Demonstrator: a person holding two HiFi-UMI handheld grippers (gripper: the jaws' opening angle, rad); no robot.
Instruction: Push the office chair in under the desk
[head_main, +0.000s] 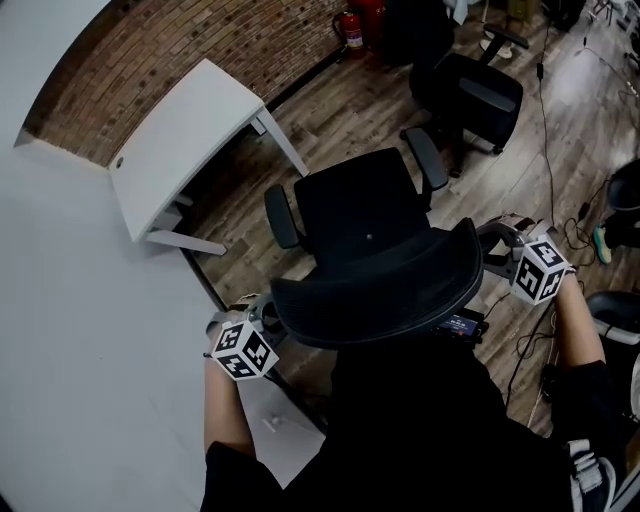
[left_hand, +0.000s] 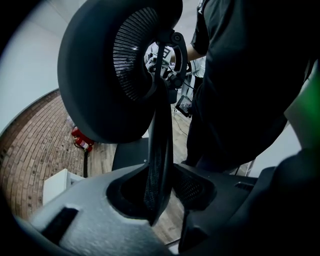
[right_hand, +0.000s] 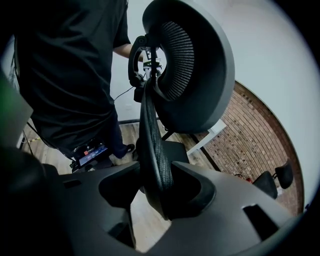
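Observation:
The black office chair stands on the wood floor, its seat facing the white desk at the upper left, a short gap between them. Its curved backrest is nearest me. My left gripper is shut on the backrest's left edge. That edge runs up between the jaws toward the headrest. On the other side, my right gripper is shut on the backrest's right edge, which lies in its jaws below the headrest.
A second black chair stands at the back right, and part of another shows at the right edge. A red fire extinguisher leans by the brick wall. Cables lie on the floor at the right. A white wall runs along the left.

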